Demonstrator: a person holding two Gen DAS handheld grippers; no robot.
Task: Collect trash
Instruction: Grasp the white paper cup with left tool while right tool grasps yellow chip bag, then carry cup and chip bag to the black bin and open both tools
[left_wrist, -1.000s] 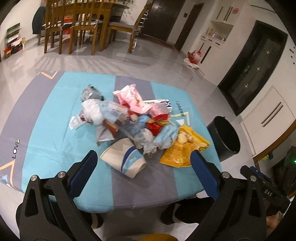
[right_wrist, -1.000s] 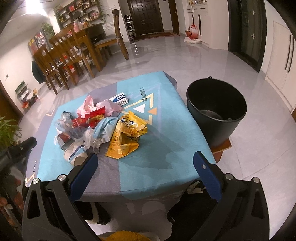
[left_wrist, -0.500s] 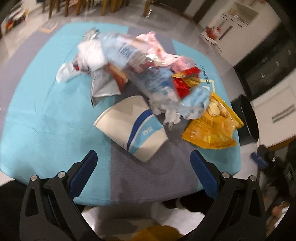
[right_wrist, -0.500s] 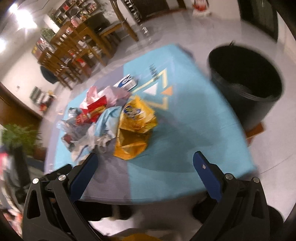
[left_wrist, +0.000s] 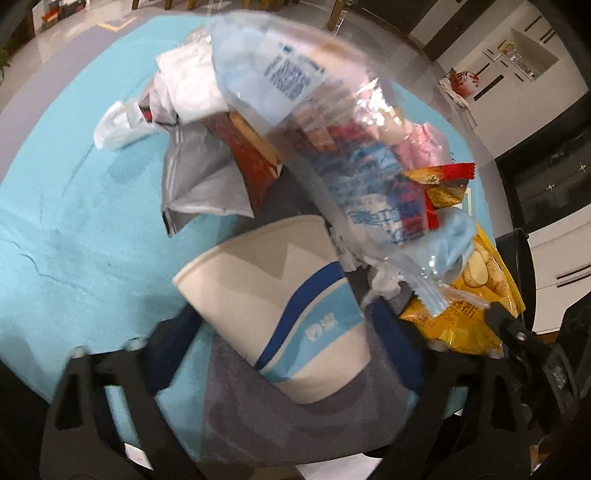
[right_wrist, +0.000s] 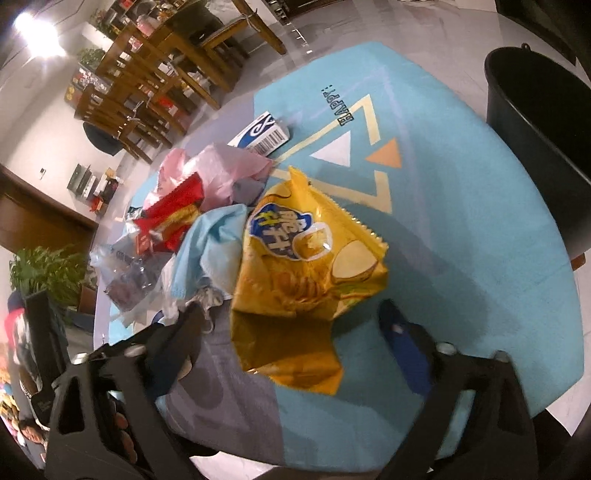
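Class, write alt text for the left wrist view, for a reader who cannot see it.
A paper cup, white with blue bands, lies on its side between the two fingers of the left tool, whose jaws have just been closing around it. Behind the cup sits a heap of wrappers on a blue and grey tablecloth, with a yellow chip bag at right.

Paper cup (left_wrist: 280, 314), white with blue and grey bands, lies on side at near edge of trash pile. Yellow chip bag (right_wrist: 303, 280), crumpled, lies flat beside it. Black bucket (right_wrist: 543, 122) stands upright off table corner.
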